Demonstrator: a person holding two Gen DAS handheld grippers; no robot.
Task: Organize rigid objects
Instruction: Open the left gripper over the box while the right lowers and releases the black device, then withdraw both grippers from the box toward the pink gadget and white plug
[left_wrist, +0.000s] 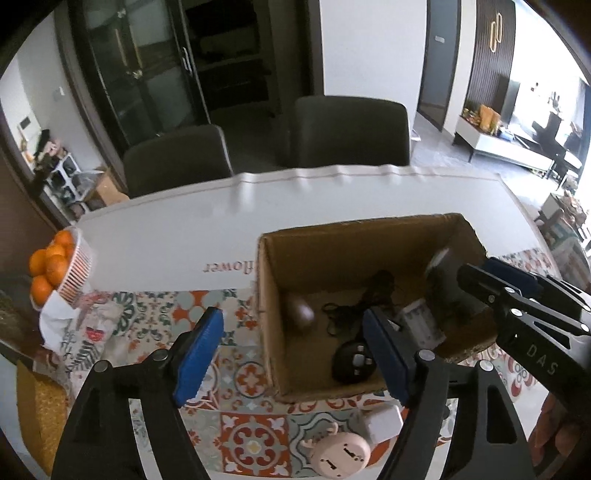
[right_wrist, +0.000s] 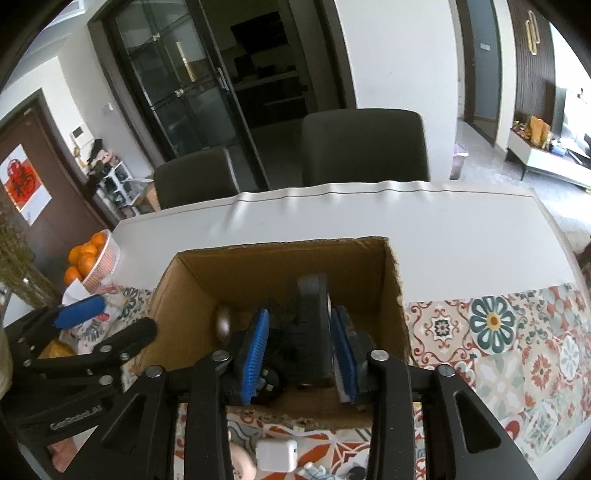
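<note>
Item: black device (right_wrist: 312, 332), upright inside cardboard box (right_wrist: 397, 295), 12 o'clock of right tongs (right_wrist: 303, 354); pads flank it, grip easing, contact unclear. Left tongs (left_wrist: 291, 354) apart, empty, over box's near-left corner. Tip: widen fully, lift straight out w/o tipping it.

Brown cardboard box (left_wrist: 369, 236), orange-teal patterned tablecloth (left_wrist: 255, 435), oranges (left_wrist: 50, 266), possibly pink round gadget (left_wrist: 341, 452).

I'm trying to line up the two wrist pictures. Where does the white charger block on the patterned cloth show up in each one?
Left wrist view: the white charger block lies low, right of centre, on the cloth just in front of the cardboard box, beside a pink round gadget.
Right wrist view: it sits at the bottom centre, below the box's near wall.
Shared landmark: the cardboard box.
</note>
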